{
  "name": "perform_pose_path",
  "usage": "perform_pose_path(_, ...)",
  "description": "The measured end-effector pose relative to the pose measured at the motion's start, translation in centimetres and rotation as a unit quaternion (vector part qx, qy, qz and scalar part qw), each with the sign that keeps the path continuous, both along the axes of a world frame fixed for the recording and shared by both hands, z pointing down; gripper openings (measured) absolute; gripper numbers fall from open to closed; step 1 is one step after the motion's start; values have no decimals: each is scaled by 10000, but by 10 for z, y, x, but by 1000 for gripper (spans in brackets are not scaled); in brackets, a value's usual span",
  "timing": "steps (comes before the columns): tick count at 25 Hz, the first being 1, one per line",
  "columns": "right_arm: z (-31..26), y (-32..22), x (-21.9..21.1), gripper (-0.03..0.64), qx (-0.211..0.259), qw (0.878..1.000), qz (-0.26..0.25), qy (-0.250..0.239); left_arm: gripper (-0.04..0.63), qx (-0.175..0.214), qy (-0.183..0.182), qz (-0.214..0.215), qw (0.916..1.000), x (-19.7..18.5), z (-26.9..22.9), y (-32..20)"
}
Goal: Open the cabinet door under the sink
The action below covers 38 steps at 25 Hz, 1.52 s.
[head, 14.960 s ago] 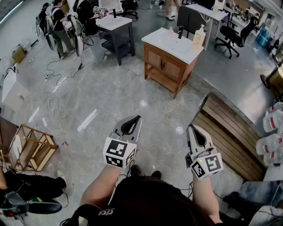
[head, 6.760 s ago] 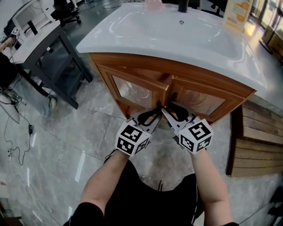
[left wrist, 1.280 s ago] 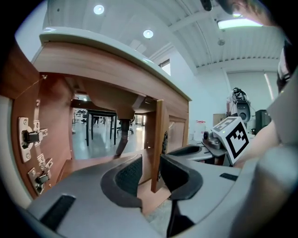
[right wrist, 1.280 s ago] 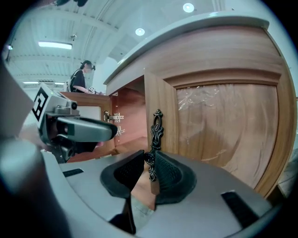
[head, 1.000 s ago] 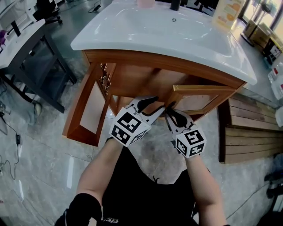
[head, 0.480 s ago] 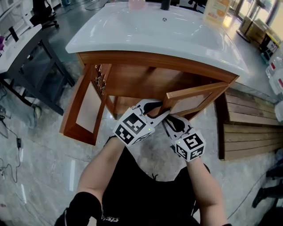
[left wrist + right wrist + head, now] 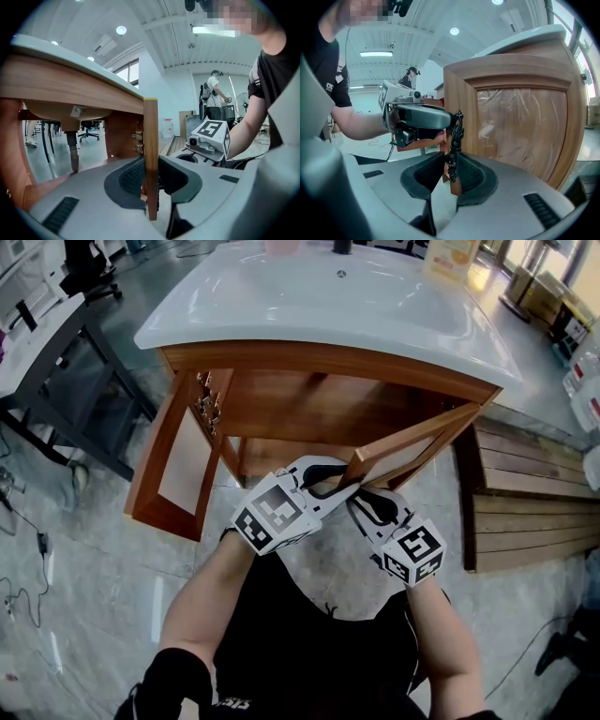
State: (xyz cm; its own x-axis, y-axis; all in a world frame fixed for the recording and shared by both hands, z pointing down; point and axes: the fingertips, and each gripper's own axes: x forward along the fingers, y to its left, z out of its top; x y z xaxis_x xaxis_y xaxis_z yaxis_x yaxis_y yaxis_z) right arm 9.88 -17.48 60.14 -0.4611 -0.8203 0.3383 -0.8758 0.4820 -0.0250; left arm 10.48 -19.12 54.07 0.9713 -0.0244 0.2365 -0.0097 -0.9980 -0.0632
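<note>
Standing partly open, the right door [image 7: 412, 439] of the cabinet [image 7: 309, 362] under the sink [image 7: 309, 306] had its free edge turned towards the person. The left door [image 7: 183, 460] hung wide open at the cabinet's left side.

Both tools were at the right door's free edge. The left gripper [image 7: 150, 180] was clamped across the wooden edge of the door frame [image 7: 151, 154], with the timber standing between its ribbed pads. The right gripper [image 7: 451, 173] was closed on the dark, ornate handle [image 7: 454, 133] on the door's outer face. In the head view the two grippers sat just beside one another at that edge.

Assessment: the door appeared to be a rigid wooden frame around a thin, cloudy panel [image 7: 520, 126]. It was judged stiff, moderate in weight, and free to turn only about its side hinges, so any pull should follow that arc. The panel looked fragile and was no place for a grip. The handle was slender and knobbly, so it was likely to slip or twist between pads. The frame edge offered the firmer hold.
</note>
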Motion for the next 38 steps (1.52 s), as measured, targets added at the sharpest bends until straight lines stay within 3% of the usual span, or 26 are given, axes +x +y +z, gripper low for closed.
perform_pose_path(9,-2,42,12,100,-84,9996,-230,-121,98,-33,-91,590,9982,9,-8,44)
perform_pose_path(12,-5,49,16,100,-140,9997,-93,-149,103,-61,-76,831,9965,12,-9,54)
perform_pose_path(19,0,73,23,100,-377,9992,-126,-75,121,-73,-262,1578,9871,20,-6,81)
perform_pose_path(26,2,111,50,118,-321,9977,574,-137,123,56,-276,2173,9757,35,-3,117)
perform_pose_path(32,-11,170,90,112,-64,9895,1428,-213,124,-51,-189,2140,9766,41,-3,128)
perform_pose_path(38,-38,183,108,104,364,9795,1970,-220,117,-105,-151,2249,9742,53,-3,142)
